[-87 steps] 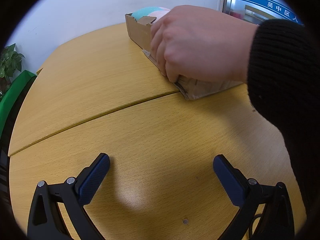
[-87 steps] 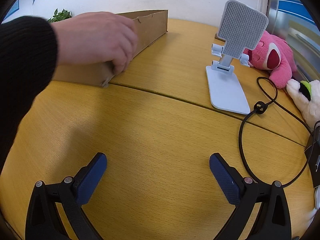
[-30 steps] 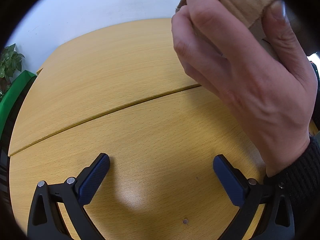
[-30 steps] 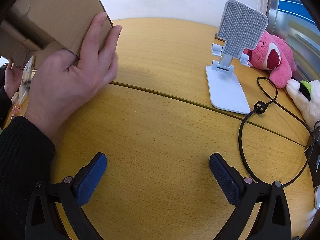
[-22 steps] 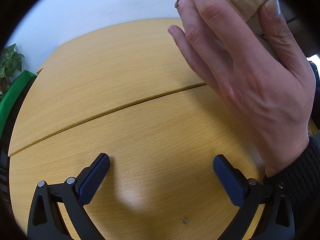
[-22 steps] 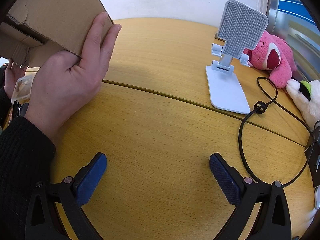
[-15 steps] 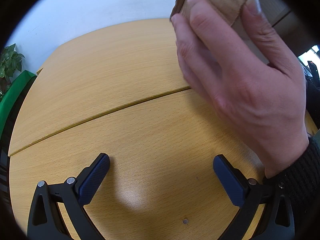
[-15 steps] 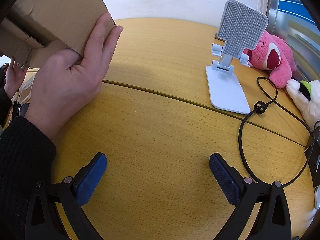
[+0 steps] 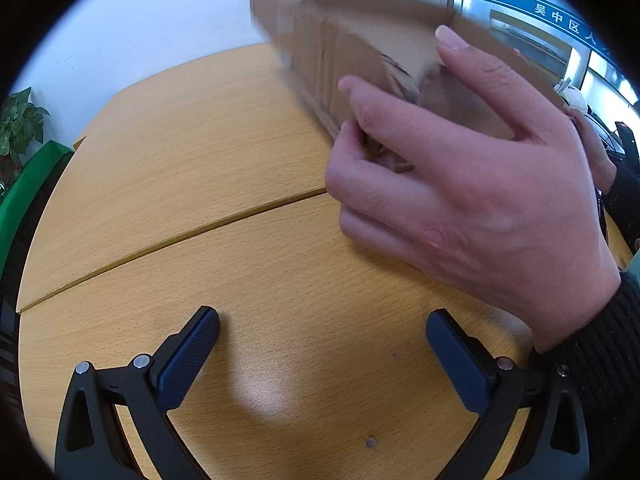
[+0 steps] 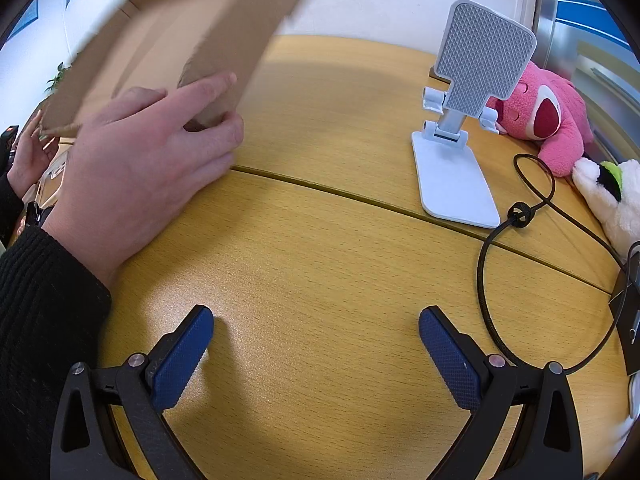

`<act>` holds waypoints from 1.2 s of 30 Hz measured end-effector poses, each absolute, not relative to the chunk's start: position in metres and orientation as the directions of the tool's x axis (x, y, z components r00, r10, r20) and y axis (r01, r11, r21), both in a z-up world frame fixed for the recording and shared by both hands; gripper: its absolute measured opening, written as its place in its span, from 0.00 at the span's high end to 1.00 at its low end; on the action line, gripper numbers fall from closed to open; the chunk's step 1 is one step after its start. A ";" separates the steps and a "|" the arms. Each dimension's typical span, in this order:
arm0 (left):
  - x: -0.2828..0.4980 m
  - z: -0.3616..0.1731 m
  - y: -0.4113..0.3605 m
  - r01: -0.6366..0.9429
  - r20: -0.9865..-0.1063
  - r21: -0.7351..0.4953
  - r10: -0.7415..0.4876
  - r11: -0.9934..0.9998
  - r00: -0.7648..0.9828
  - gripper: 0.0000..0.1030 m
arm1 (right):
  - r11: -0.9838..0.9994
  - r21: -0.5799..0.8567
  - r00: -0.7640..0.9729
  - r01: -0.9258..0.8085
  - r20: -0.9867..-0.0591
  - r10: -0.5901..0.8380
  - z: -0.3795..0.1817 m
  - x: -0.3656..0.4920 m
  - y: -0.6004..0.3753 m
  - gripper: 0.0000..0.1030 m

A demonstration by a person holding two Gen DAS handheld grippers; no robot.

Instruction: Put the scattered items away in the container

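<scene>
A person's bare hand point(image 9: 460, 204) in a black sleeve holds a brown cardboard box point(image 9: 360, 52) up above the wooden table point(image 9: 180, 168), tilted and blurred. The same hand point(image 10: 136, 176) and box point(image 10: 188, 24) fill the upper left of the right wrist view. My left gripper point(image 9: 322, 328) rests low over the table, open, nothing between its blue pads. My right gripper point(image 10: 316, 326) is likewise open and empty. A pink plush toy point(image 10: 548, 116) and a white plush toy point(image 10: 612, 196) lie at the far right.
A white phone stand point(image 10: 460, 120) stands right of centre, with a black looped cable point(image 10: 516, 216) beside it. A second hand point(image 10: 28, 156) shows at the far left edge. A green plant point(image 9: 16, 128) sits beyond the table's left rim.
The hand has swung the lifted box down and across, tilting it so its underside and side now face the cameras. Both grippers have stayed put and open.
</scene>
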State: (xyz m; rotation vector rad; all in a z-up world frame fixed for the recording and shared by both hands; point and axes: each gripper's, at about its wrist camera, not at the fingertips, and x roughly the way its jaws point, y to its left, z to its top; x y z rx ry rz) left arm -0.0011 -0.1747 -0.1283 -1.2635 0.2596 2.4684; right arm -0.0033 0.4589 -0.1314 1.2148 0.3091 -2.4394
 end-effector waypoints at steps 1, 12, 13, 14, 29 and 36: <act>-0.001 -0.128 -0.175 -0.391 -0.811 0.002 0.227 -0.920 -0.538 0.00 | -0.897 -0.021 -0.544 0.442 -0.801 -0.250 -0.131 -0.003 0.459 0.00; -0.001 -0.128 -0.174 -0.391 -0.811 0.002 0.227 -0.921 -0.539 0.00 | -0.897 -0.021 -0.544 0.442 -0.801 -0.250 -0.131 -0.003 0.459 0.00; -0.001 -0.128 -0.174 -0.391 -0.811 0.002 0.227 -0.921 -0.539 0.00 | -0.897 -0.021 -0.544 0.442 -0.801 -0.250 -0.131 -0.003 0.459 0.00; -0.001 -0.128 -0.174 -0.391 -0.811 0.002 0.227 -0.921 -0.539 0.00 | -0.897 -0.021 -0.544 0.442 -0.801 -0.250 -0.131 -0.003 0.459 0.00; -0.001 -0.128 -0.173 -0.390 -0.811 0.002 0.226 -0.921 -0.539 0.00 | -0.896 -0.020 -0.544 0.443 -0.801 -0.251 -0.131 -0.003 0.459 0.00; -0.003 -0.129 -0.174 -0.390 -0.811 0.002 0.226 -0.921 -0.539 0.00 | -0.896 -0.020 -0.544 0.443 -0.801 -0.251 -0.131 -0.003 0.459 0.00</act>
